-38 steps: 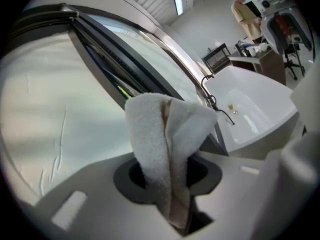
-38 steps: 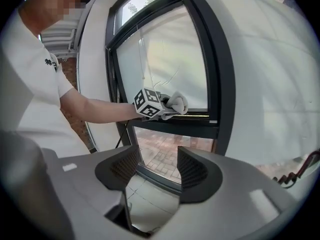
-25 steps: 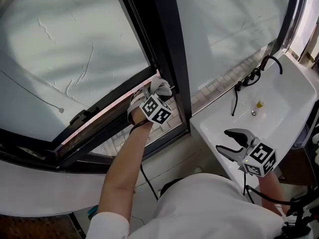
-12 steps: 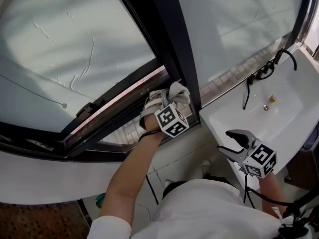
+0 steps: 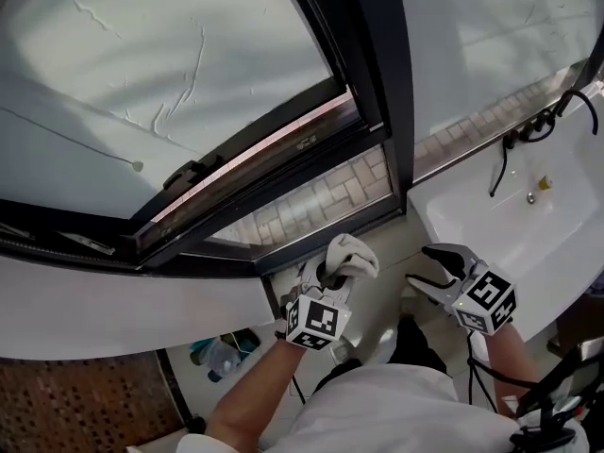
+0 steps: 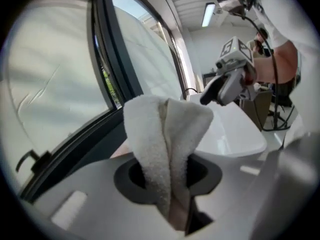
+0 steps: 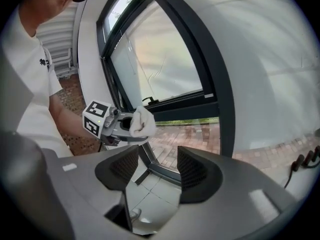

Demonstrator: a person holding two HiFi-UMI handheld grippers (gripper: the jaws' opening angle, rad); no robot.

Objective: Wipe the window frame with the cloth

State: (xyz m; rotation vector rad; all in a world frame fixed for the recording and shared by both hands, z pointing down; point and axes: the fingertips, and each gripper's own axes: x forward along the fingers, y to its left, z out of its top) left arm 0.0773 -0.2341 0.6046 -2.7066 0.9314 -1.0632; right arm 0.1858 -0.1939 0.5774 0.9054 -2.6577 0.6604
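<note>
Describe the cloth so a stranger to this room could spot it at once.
Find the big dark window frame, then drop below its bottom corner, left of the white sink. There the left gripper pinches a cloth: the only soft, fluffy white bundle among hard plastic and metal.

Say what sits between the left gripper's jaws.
A folded white cloth is clamped in the left gripper, sticking out past the jaws. It covers the jaws' inner faces, so how deep it runs cannot be seen.
</note>
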